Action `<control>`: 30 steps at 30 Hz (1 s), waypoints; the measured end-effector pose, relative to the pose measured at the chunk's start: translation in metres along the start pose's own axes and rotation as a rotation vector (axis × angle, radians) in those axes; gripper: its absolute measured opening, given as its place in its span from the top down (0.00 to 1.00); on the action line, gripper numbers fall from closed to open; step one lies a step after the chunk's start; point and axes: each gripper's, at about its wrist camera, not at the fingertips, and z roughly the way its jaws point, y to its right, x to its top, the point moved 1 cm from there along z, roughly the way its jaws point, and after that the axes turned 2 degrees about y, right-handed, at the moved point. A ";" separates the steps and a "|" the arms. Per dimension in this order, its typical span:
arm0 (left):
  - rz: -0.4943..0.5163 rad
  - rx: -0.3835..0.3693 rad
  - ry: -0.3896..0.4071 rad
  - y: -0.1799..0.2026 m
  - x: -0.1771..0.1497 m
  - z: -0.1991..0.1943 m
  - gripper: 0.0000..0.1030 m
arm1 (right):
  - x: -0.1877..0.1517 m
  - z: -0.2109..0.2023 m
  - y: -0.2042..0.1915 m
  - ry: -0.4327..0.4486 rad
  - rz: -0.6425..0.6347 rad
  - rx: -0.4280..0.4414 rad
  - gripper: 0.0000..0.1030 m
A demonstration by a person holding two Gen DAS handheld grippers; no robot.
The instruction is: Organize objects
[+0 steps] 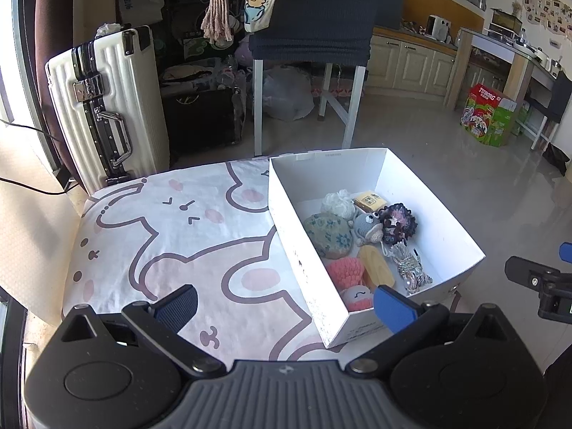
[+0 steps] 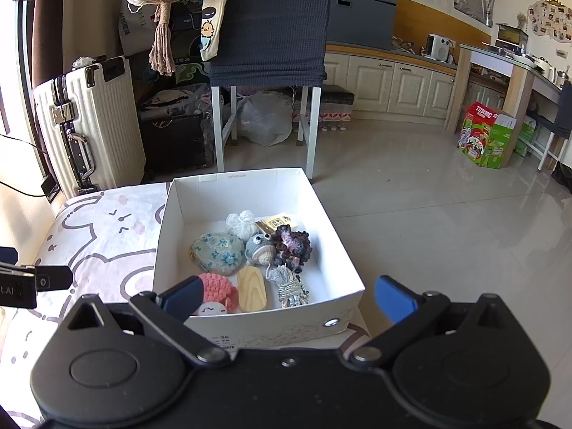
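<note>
Both tools hang back from the white box [image 2: 246, 193], and neither one is carrying anything: the left gripper [image 1: 284, 302] has its blue pads spread wide over the cartoon cloth [image 1: 171, 236], and the right gripper [image 2: 287, 298] is just as wide, framing the box's near wall. The box sits at the cloth's right edge, thin white card with straight walls, and everything loose appears to be inside it already; I can spot nothing left out on the cloth. So this looks like either the close of the sorting or a pause before rearranging. If more is wanted, the next move calls for a dip over the near wall and a soft pinch. Look at the contents: a flat floral pouch [image 2: 218, 254], a fuzzy white pompom [image 2: 241, 223], a yellow card pack [image 2: 277, 223] at the back, a grey crocheted critter [image 2: 259, 248] with googly eyes touching a dark ruffled yarn piece [image 2: 291, 246]. Nearer, a pink knitted toy [image 2: 218, 295], a smooth oval wooden block [image 2: 252, 287], and a coiled cord bundle [image 2: 291, 287]. Mostly squashy, yielding stuff; the block alone looks hard and slick.
</note>
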 end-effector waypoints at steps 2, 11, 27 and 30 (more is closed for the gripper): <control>0.003 -0.001 0.000 0.000 0.000 0.000 0.00 | 0.000 0.000 0.000 0.000 0.000 0.000 0.00; 0.006 0.004 0.000 0.000 -0.001 0.001 0.00 | -0.001 0.001 -0.001 -0.002 -0.001 0.004 0.00; 0.005 0.002 0.000 0.000 -0.001 0.001 0.00 | -0.002 0.002 -0.002 -0.003 -0.002 0.006 0.00; 0.006 0.000 0.000 0.000 -0.001 0.001 0.00 | -0.002 0.002 -0.003 -0.003 -0.001 0.006 0.00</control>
